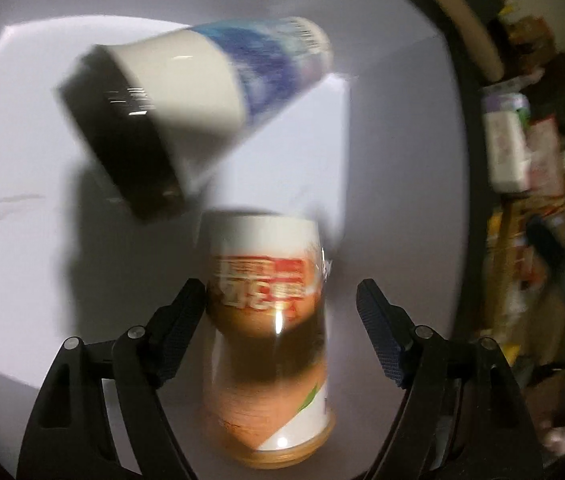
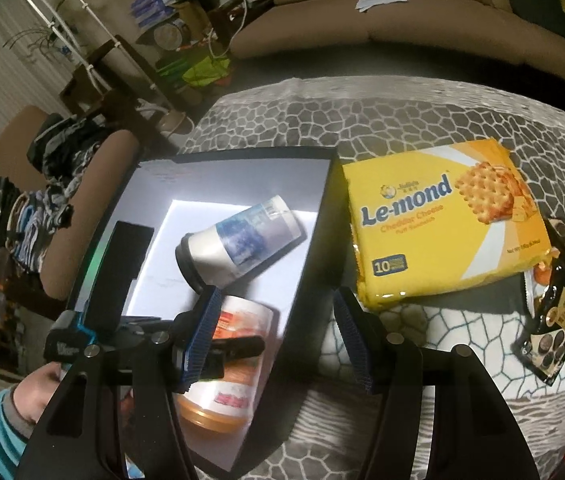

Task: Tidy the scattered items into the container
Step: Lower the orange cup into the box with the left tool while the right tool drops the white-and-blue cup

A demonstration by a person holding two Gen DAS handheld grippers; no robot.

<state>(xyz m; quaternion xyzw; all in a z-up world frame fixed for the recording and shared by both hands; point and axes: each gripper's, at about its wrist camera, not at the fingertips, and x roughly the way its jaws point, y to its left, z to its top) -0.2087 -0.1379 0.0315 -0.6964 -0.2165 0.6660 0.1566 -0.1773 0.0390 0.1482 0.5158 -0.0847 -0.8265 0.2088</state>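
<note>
White on the inside and dark at its rim, the container sits at the left of the patterned tabletop, and two items already lie in it: a white jar with a blue label and a dark cap, on its side, and nearer the camera an orange-lidded jar with a red label. The left hand-held gripper hangs over that second jar with its jaws spread; in the left wrist view the left pad lies at the jar's side while the right pad stands clear of it, so it is not clamped. The right hand-held gripper hovers above the container's right wall, jaws apart and empty. Just beside the container to the right lies a yellow Le-mond cracker pack, flat on the tabletop, and farther right, at the edge, a dark snack pouch.
</note>
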